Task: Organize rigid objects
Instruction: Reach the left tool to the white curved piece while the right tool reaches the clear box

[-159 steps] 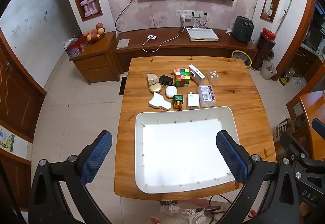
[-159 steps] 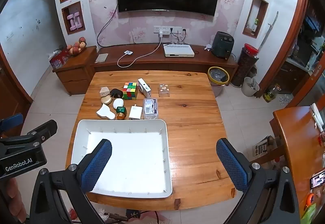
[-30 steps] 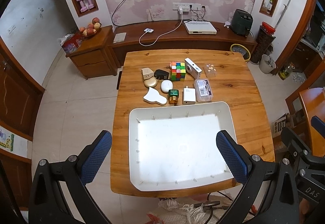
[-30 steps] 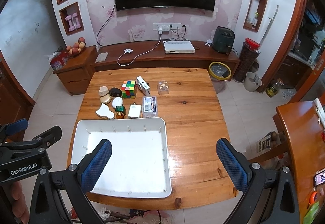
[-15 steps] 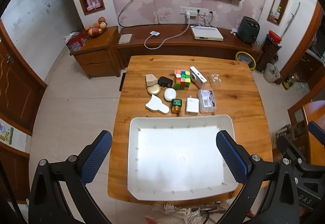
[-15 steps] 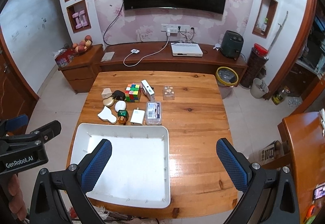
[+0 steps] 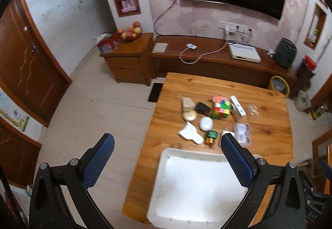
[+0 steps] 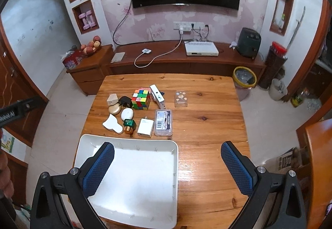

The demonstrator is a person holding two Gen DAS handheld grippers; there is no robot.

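Note:
A white tray lies empty at the near left of the wooden table; it also shows in the left wrist view. Beyond it lies a cluster: a colour cube, a white camera-like box, a clear small case, a clear labelled case, a white charger, a green bottle, a white oval case, a gold disc, a black adapter. My left gripper is open, high above the table's left edge. My right gripper is open above the tray's right rim.
A low TV cabinet with a white box and cable stands behind the table. A side cabinet with fruit stands at back left. A yellow bin sits at back right. Another wooden table edge is at the right.
The left wrist view has swung left and tilted, so the table now sits to the right in it. The right gripper has moved closer to the table. Both stay open.

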